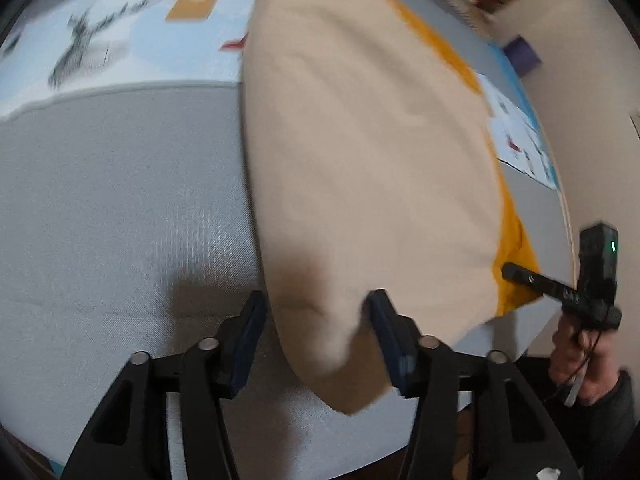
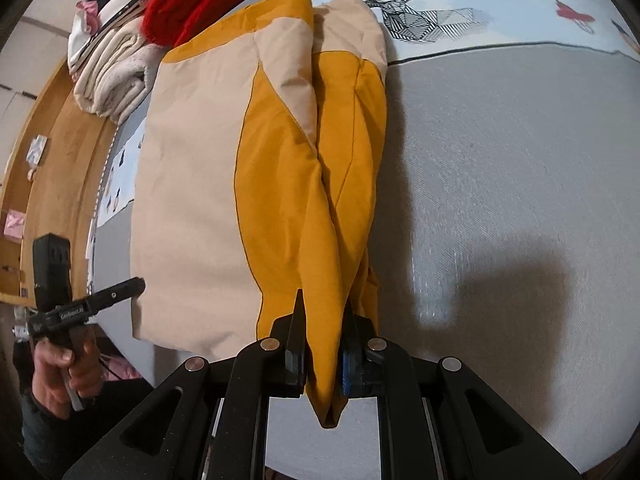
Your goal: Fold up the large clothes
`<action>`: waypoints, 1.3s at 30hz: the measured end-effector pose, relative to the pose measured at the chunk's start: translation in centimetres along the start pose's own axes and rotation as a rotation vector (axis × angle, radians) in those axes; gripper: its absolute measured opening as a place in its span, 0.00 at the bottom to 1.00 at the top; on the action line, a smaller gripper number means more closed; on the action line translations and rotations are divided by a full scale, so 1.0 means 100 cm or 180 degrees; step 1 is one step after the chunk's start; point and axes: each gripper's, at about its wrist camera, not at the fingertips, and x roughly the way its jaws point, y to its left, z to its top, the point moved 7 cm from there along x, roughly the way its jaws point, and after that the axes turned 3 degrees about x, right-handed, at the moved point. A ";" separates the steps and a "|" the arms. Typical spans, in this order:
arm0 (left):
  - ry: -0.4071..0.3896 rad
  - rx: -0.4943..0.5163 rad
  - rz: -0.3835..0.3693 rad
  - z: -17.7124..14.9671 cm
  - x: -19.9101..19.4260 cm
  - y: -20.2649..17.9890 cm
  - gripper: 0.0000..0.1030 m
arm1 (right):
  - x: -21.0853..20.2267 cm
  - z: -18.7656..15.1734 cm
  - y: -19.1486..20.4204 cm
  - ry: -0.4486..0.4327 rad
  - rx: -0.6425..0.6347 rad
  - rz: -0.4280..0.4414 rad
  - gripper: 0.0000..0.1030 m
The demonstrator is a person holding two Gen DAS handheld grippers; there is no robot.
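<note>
Beige and mustard garment (image 2: 224, 168) lies lengthwise on the grey table (image 2: 500, 184), partly lifted at its near end.

Right gripper (image 2: 322, 354): fingers closed tight on a bunched mustard fold, the cloth pinched between the pads and hanging below them.

Left gripper (image 1: 316, 340): fingers spread wide, a beige corner of the garment (image 1: 360, 168) between them; cannot tell whether either pad touches the cloth. View blurred.

Printed cloth with a deer drawing (image 2: 424, 16) covers the far part of the table. Stack of folded clothes (image 2: 120, 60), red one on top, sits at the far left, touching the garment's far corner.
</note>
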 end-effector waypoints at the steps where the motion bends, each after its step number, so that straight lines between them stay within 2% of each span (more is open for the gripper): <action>1: 0.0021 0.0138 0.0088 -0.005 0.003 -0.004 0.45 | -0.001 -0.002 0.004 -0.0024 -0.0028 -0.0031 0.12; 3: 0.0121 0.0275 0.0238 -0.011 0.013 -0.003 0.47 | -0.001 -0.003 0.005 -0.0026 -0.0063 -0.0096 0.12; 5: 0.0102 0.0204 0.0220 -0.013 0.011 -0.002 0.48 | 0.002 -0.005 0.007 -0.0029 -0.0013 -0.0213 0.15; 7: 0.0038 0.0230 0.0336 -0.017 0.003 -0.005 0.47 | -0.004 -0.008 0.000 -0.0098 0.0133 -0.0395 0.21; 9: -0.0021 0.0429 0.0656 -0.024 -0.005 -0.012 0.48 | -0.017 -0.009 -0.005 -0.0217 0.0258 -0.0629 0.22; 11: -0.0171 0.0569 0.1108 -0.036 -0.020 -0.022 0.47 | -0.038 -0.011 -0.009 -0.0411 0.0179 -0.1091 0.22; 12: -0.0267 0.0581 0.1151 -0.041 -0.027 -0.029 0.48 | -0.048 -0.012 -0.009 -0.0503 0.0154 -0.1229 0.22; 13: -0.0386 0.0572 0.1111 -0.048 -0.040 -0.036 0.50 | -0.060 -0.014 -0.006 -0.0619 0.0181 -0.1238 0.22; 15: -0.0683 0.0495 0.1049 -0.060 -0.065 -0.057 0.79 | -0.089 -0.024 0.010 -0.0913 0.0172 -0.1072 0.22; 17: -0.0991 0.0427 0.1129 -0.073 -0.091 -0.071 0.92 | -0.111 -0.041 0.027 -0.1206 -0.0106 -0.1094 0.28; 18: -0.1097 0.0408 0.1147 -0.079 -0.102 -0.072 0.92 | -0.124 -0.055 0.044 -0.1394 -0.0318 -0.1141 0.36; 19: -0.1210 0.0380 0.1152 -0.087 -0.113 -0.079 0.93 | -0.132 -0.068 0.053 -0.1497 -0.0429 -0.1172 0.52; 20: -0.1270 0.0345 0.1137 -0.091 -0.120 -0.082 0.93 | -0.139 -0.079 0.062 -0.1570 -0.0500 -0.1176 0.62; 21: -0.1340 0.0265 0.1109 -0.099 -0.127 -0.086 0.94 | -0.146 -0.092 0.075 -0.1668 -0.0601 -0.1141 0.78; 22: -0.1404 0.0185 0.1058 -0.107 -0.132 -0.093 0.95 | -0.150 -0.102 0.089 -0.1747 -0.0685 -0.1123 0.84; 24: -0.1473 0.0138 0.1022 -0.117 -0.133 -0.106 0.96 | -0.154 -0.125 0.105 -0.1800 -0.0794 -0.1110 0.84; 27: -0.1576 0.0180 0.1094 -0.140 -0.133 -0.113 0.98 | -0.153 -0.152 0.122 -0.1722 -0.0888 -0.1016 0.85; 30: -0.1502 0.0124 0.1071 -0.158 -0.124 -0.115 0.98 | -0.149 -0.173 0.130 -0.1668 -0.0976 -0.0975 0.86; 32: -0.1446 0.0110 0.1030 -0.159 -0.119 -0.115 0.98 | -0.146 -0.179 0.133 -0.1648 -0.1046 -0.0962 0.87; 39: -0.1530 0.0100 0.1023 -0.153 -0.116 -0.121 0.98 | -0.142 -0.175 0.120 -0.1656 -0.1042 -0.1012 0.95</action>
